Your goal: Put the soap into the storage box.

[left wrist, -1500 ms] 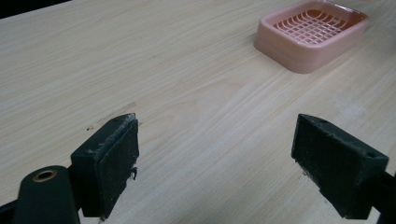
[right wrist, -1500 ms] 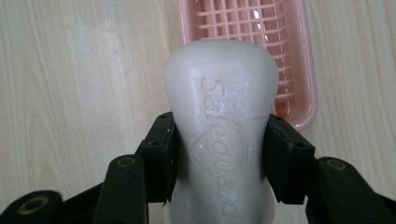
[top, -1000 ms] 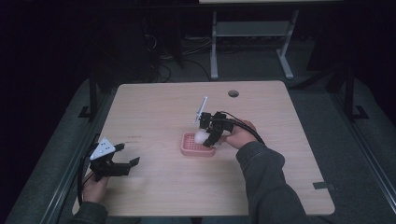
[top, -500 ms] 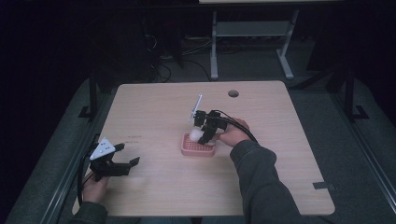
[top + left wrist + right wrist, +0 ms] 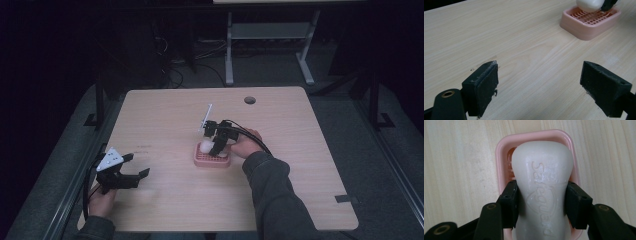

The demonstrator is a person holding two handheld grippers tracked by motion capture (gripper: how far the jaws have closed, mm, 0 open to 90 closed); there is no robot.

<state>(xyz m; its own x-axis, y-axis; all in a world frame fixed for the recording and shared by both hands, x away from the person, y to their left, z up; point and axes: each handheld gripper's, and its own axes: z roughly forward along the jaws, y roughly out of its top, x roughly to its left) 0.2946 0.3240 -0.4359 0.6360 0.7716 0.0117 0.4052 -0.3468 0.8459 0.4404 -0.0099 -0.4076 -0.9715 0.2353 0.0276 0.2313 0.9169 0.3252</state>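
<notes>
Wooden table (image 5: 165, 120), soap (image 5: 542, 182) gripped (perhaps touching dish (image 5: 501, 152))

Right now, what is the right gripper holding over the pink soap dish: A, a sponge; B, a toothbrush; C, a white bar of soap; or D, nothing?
C: in the right gripper view the right gripper's fingers press both sides of a white bar of soap above the pink soap dish.

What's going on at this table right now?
A person is working with a hand-held gripper in each hand. The right gripper is clamped on a white bar of soap, holding it over a pink soap dish near the middle of the wooden table. The left gripper rests open near the table's left front corner, holding nothing.
</notes>
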